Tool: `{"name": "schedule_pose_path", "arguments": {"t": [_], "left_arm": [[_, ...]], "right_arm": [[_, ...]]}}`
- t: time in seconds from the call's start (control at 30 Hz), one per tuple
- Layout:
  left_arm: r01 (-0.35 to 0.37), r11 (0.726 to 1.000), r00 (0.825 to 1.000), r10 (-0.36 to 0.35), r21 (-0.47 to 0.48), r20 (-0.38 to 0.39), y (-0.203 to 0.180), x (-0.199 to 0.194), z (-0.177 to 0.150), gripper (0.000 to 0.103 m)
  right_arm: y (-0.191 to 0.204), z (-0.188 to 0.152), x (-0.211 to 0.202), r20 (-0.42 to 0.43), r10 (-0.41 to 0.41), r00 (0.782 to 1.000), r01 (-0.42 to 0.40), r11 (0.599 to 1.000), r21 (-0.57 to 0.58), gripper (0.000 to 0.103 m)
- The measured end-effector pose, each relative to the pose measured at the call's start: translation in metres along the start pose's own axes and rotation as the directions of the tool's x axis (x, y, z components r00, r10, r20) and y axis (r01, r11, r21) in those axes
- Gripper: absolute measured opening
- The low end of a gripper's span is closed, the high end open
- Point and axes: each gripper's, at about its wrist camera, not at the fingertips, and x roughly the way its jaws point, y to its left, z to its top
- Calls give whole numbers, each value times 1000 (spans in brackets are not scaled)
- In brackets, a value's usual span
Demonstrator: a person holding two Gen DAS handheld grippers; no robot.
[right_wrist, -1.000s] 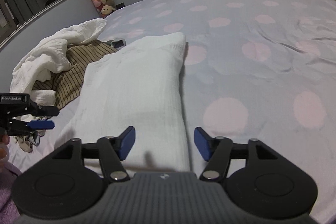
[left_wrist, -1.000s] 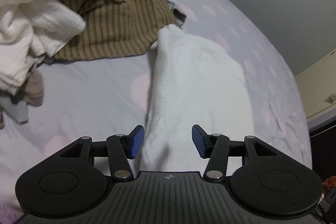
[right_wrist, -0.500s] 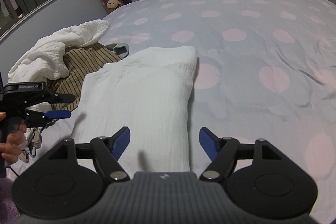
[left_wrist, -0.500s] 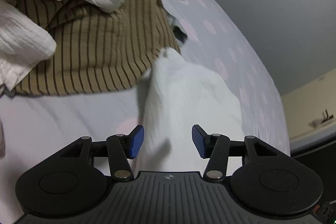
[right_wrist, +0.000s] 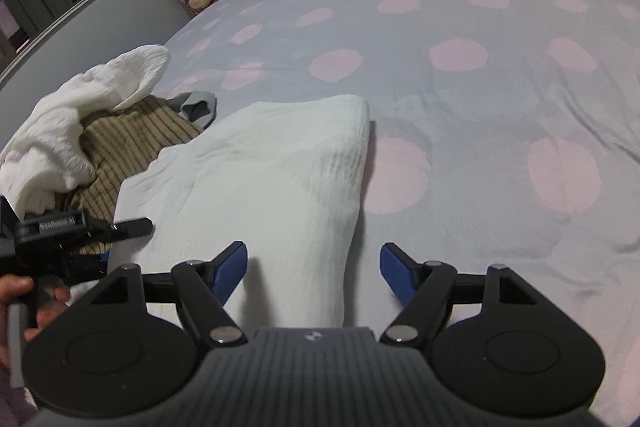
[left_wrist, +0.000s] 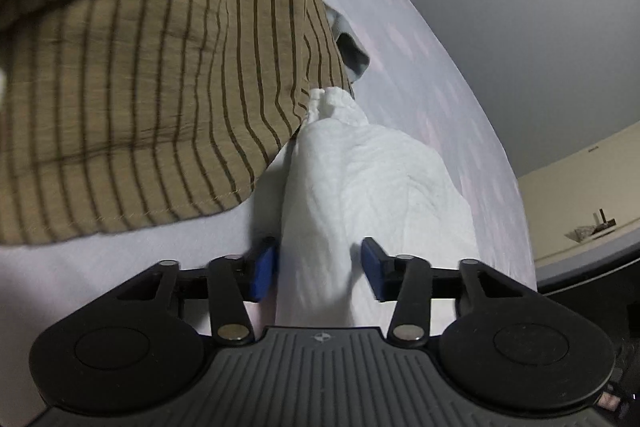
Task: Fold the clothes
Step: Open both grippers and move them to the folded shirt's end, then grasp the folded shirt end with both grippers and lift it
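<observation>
So the person is partway into this one at best: a white garment [right_wrist: 276, 171] lies on the dotted bedsheet [right_wrist: 500, 115] as a fairly tidy rectangle, doubled over at least once by the look of its thick edge on the right gripper's far right side, though whether it's fully folded can't be told from here. The left gripper [left_wrist: 318, 269] sits low on the bed with its blue pads spread and a raised ridge of that white cloth running right between them, one pad just beside the fabric on each side, nothing pinched yet. The right gripper [right_wrist: 314, 267] hangs above the near end of the same garment, jaws wide apart and holding nothing. Probably the next step is grabbing that near edge for another fold. What's clearly left is the heap ahead and to the left of both grippers: a tan striped garment [left_wrist: 132, 115] with a crumpled white piece [right_wrist: 76, 123] on top and a bit of grey fabric [right_wrist: 198, 107] poking out, all untouched and unfolded.
</observation>
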Motion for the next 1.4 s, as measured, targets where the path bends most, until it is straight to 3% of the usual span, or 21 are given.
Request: {"name": "schedule_pose_path", "arguments": {"t": [0.2, 0.3, 0.47, 0.53, 0.7, 0.73, 0.8, 0.9, 1.1, 1.2, 1.4], "left_arm": [[71, 997, 994, -72, -12, -87, 9, 19, 11, 30], [106, 994, 986, -107, -21, -129, 14, 29, 16, 22], [136, 990, 979, -141, -47, -150, 18, 36, 21, 18], [145, 989, 978, -149, -40, -144, 17, 38, 21, 18], [137, 991, 983, -136, 2, -123, 8, 42, 20, 16], [132, 991, 985, -130, 15, -117, 5, 40, 19, 15], [122, 992, 988, -117, 41, -103, 1, 37, 17, 13], [90, 991, 994, -84, 97, -70, -13, 26, 14, 12], [83, 980, 995, -90, 179, 31, -53, -21, 0, 11], [74, 970, 992, -95, 232, 78, -79, -47, -10, 11], [91, 928, 982, -144, 361, 121, -146, -93, -37, 11]], "right_arm": [[-15, 17, 26, -58, 79, 995, -73, 992, 105, 76], [-22, 23, 41, -81, 112, 990, -96, 980, 173, 75], [-34, 27, 65, -99, 181, 979, -145, 946, 291, 76], [-36, 29, 70, -93, 207, 974, -167, 932, 321, 71], [-36, 31, 73, -99, 215, 972, -172, 927, 332, 40], [-35, 30, 71, -95, 214, 972, -173, 931, 322, 37], [-33, 28, 64, -76, 211, 975, -178, 934, 310, 29], [-23, 29, 51, -47, 196, 980, -177, 948, 265, 27], [7, 33, 0, 47, 196, 979, -201, 972, 119, 26], [15, 31, -34, 111, 210, 971, -218, 973, 69, 25], [7, 14, -115, 262, 239, 935, -253, 967, 21, 25]]}}
